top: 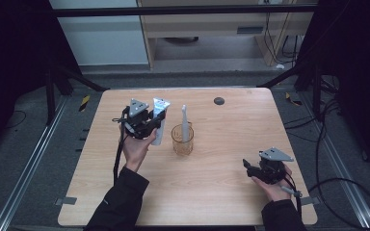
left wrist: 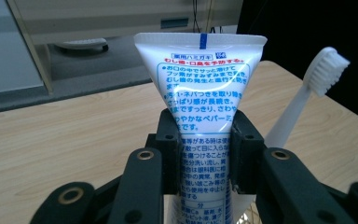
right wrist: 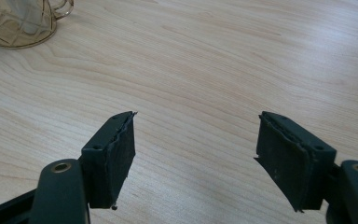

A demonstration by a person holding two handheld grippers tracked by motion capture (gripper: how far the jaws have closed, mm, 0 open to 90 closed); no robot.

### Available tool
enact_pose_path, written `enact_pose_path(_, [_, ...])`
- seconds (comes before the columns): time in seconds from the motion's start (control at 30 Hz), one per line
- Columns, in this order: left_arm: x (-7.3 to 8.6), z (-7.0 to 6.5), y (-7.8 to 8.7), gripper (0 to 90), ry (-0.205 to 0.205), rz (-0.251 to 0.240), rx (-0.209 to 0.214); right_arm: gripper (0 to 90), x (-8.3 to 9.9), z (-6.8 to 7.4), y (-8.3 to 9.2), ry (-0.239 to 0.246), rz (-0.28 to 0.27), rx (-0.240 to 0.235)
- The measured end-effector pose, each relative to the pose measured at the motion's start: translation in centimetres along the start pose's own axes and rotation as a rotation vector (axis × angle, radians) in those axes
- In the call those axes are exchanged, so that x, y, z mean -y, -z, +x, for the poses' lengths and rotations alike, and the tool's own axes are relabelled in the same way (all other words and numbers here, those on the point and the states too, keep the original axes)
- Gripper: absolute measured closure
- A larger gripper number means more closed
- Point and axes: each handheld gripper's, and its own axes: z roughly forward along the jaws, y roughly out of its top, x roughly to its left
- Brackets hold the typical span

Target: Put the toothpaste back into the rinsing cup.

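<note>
A light wooden tabletop (top: 212, 187) fills the middle of the high view, with dark floor and cables around it. An amber see-through cup (top: 182, 139) stands near the tabletop's centre and serves as the landmark here. A white toothbrush (top: 185, 122) stands upright inside the cup, bristles at the top.

Just left of the cup, the left tool (top: 150, 126) is held above the tabletop in the person's left hand (top: 136, 148). Its jaws are pinched on a white toothpaste tube (top: 159, 120), which stands upright with its flat crimped end upward, close beside the cup but apart from it. Well to the right of the cup and nearer the person, the right tool (top: 248, 166) sits low over the tabletop in the right hand (top: 272, 186).

The left gripper view adds what the high view cannot: the toothpaste tube (left wrist: 200, 107) carries blue Japanese print and a red line of text, the two black jaws press its lower body from both sides, and the toothbrush (left wrist: 303, 98) rises behind it at the right.

The right gripper view shows the right tool (right wrist: 193, 154) with its jaws spread wide over bare wood, nothing between them, and the cup (right wrist: 16, 21) far off at the upper left corner.
</note>
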Motion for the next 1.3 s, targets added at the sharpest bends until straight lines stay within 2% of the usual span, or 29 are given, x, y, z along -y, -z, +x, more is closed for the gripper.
enact_pose_path(0.03, [0.0,0.0,-0.3,69.3,0.008,-0.025,0.007,28.2,0.0,0.0,0.0,0.0,0.001,0.0])
enact_pose_path(0.07, [0.0,0.0,-0.3,69.3,0.008,-0.025,0.007,28.2,0.0,0.0,0.0,0.0,0.001,0.0])
enact_pose_path(0.2, [-0.4,-0.4,-0.8,69.3,0.008,-0.077,0.012,28.2,0.0,0.0,0.0,0.004,-0.005,0.001])
enact_pose_path(0.4, [-0.8,-0.5,-1.5,69.3,0.016,-0.119,0.024,28.2,0.1,0.0,-0.1,0.012,-0.01,0.002])
enact_pose_path(0.5, [-0.8,-0.4,-1.8,69.3,0.03,-0.123,0.041,28.2,0.1,-0.1,-0.1,0.012,-0.014,0.001])
enact_pose_path(0.63, [-0.6,-0.7,-2.5,69.3,0.016,-0.129,0.035,28.2,0.1,-0.1,-0.1,0.016,-0.017,0.003])
enact_pose_path(0.8, [-0.2,-1.3,-3.4,69.3,0.027,-0.134,0.052,28.2,0.1,-0.1,-0.1,0.018,-0.02,0.001])
enact_pose_path(1.3, [0.3,-2.6,-5.3,69.2,0.018,-0.151,0.066,28.2,0.2,-0.1,-0.1,0.026,-0.022,-0.003])
